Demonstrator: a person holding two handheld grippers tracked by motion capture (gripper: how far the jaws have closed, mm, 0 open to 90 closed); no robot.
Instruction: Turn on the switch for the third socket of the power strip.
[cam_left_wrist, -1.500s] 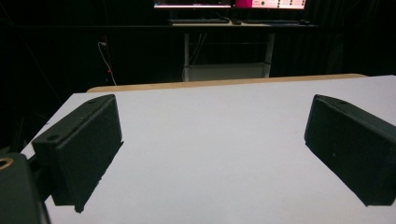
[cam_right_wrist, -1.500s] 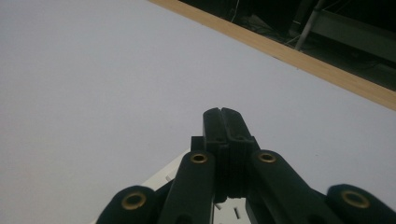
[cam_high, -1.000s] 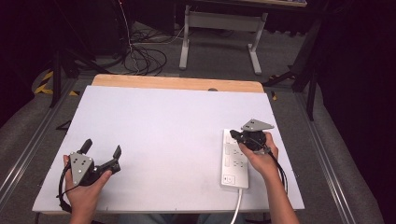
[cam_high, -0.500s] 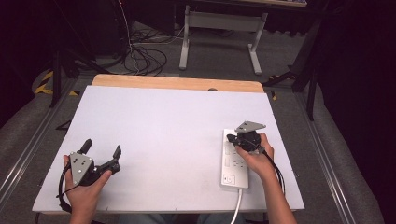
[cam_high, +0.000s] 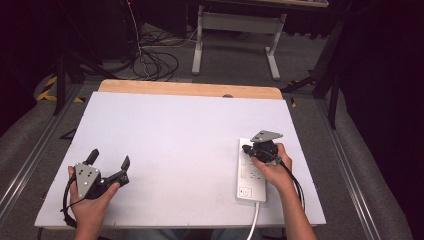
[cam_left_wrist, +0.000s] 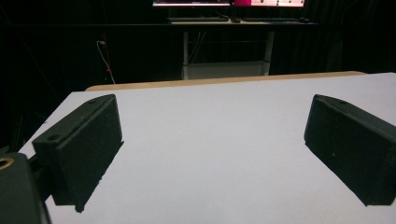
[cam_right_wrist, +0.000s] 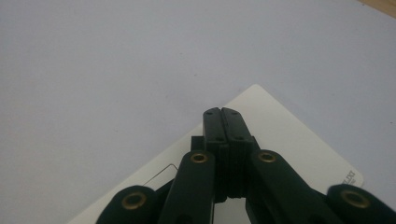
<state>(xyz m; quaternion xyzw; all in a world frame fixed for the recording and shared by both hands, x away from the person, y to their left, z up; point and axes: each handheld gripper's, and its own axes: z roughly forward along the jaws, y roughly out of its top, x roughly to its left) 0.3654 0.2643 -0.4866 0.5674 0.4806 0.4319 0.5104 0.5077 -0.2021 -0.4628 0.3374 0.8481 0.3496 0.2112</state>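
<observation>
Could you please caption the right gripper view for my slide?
Right gripper, jaws shut together, poised over the white power strip on the table.

A matt white sheet covers the surface (cam_high: 190, 145), smooth and without sheen, with a strip of pale bare wood (cam_high: 190, 89) showing along its far edge. The power strip (cam_high: 251, 175) looks like smooth white plastic with a faint gloss. The left gripper (cam_high: 107, 162) has matt black fingers (cam_left_wrist: 84, 149) of plastic-like look and a dull grey metal plate (cam_high: 86, 178), while the right gripper (cam_right_wrist: 227, 126) shows ribbed black arms set with brass-coloured rivets (cam_right_wrist: 200, 157).
</observation>
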